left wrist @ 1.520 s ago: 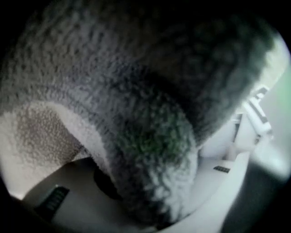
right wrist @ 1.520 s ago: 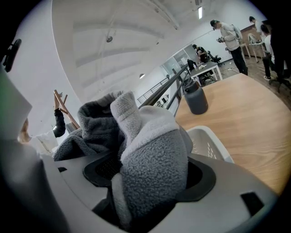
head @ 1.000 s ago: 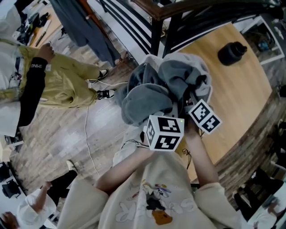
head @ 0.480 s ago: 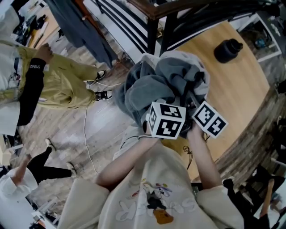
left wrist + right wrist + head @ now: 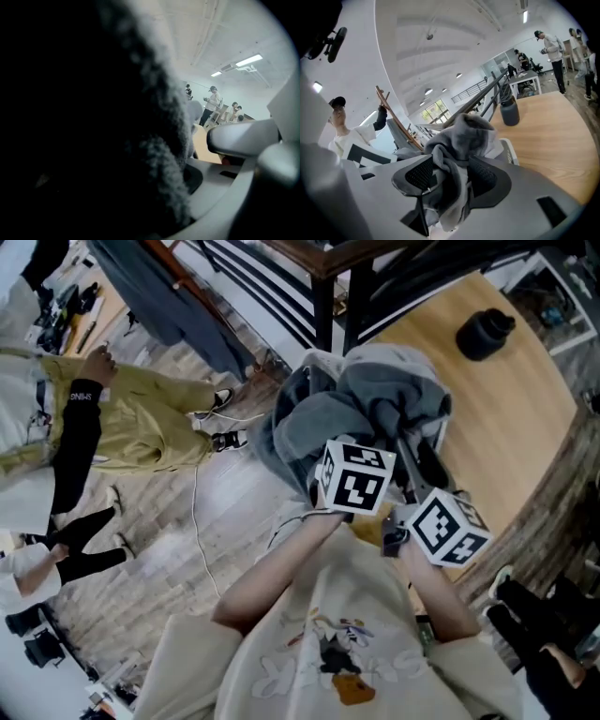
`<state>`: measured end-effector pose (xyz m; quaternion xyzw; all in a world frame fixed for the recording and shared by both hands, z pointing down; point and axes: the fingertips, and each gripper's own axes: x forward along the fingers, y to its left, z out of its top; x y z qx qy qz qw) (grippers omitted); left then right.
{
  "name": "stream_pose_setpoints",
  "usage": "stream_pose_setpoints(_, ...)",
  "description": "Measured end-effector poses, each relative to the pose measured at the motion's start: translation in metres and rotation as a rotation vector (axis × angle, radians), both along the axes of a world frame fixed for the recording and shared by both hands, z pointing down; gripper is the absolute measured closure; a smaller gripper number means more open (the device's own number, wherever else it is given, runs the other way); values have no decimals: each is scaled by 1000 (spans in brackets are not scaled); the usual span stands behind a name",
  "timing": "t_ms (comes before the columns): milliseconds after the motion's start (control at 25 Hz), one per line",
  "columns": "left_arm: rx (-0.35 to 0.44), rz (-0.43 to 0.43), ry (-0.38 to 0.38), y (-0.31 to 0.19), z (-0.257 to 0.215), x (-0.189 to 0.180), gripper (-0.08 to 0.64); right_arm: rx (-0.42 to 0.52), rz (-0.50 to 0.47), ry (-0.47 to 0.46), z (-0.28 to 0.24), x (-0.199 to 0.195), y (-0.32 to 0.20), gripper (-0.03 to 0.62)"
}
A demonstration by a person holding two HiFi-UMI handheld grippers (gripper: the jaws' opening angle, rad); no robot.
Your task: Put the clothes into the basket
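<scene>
Head view: grey clothes (image 5: 375, 413), judged soft, light and floppy, are held bunched above the counter (image 5: 506, 427). One thick fold, the surest hold, is clamped by the left hand-held gripper (image 5: 180, 178). Another is pinched by the right hand-held gripper (image 5: 449, 176), whose jaws have just been closing.

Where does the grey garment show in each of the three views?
Head view: grey garment at centre top, bunched beside the table edge.
Left gripper view: its fabric is a dark fuzzy mass filling the left half.
Right gripper view: a bunched lump at lower centre.
Shared landmark: the wooden tabletop.
</scene>
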<state>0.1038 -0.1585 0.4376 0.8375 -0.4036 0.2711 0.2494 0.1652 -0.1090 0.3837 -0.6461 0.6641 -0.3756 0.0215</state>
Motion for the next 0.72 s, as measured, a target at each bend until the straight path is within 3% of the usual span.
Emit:
stream_pose_setpoints(120,8,10,-2,3,9,2,430,11,-19,24,-2,-1,-5,342)
stream_pose_setpoints(400,-13,2,-2,2,9,-4,430,-102,-30,58,39,17,-18,342)
stream_pose_setpoints(560,-33,-6,16,-1,13,-7,430,-59,-49,77,26,21,-33,344)
stream_pose_setpoints(720,-34,-7,13,-4,20,-7,430,-18,-70,60,10,17,-50,387)
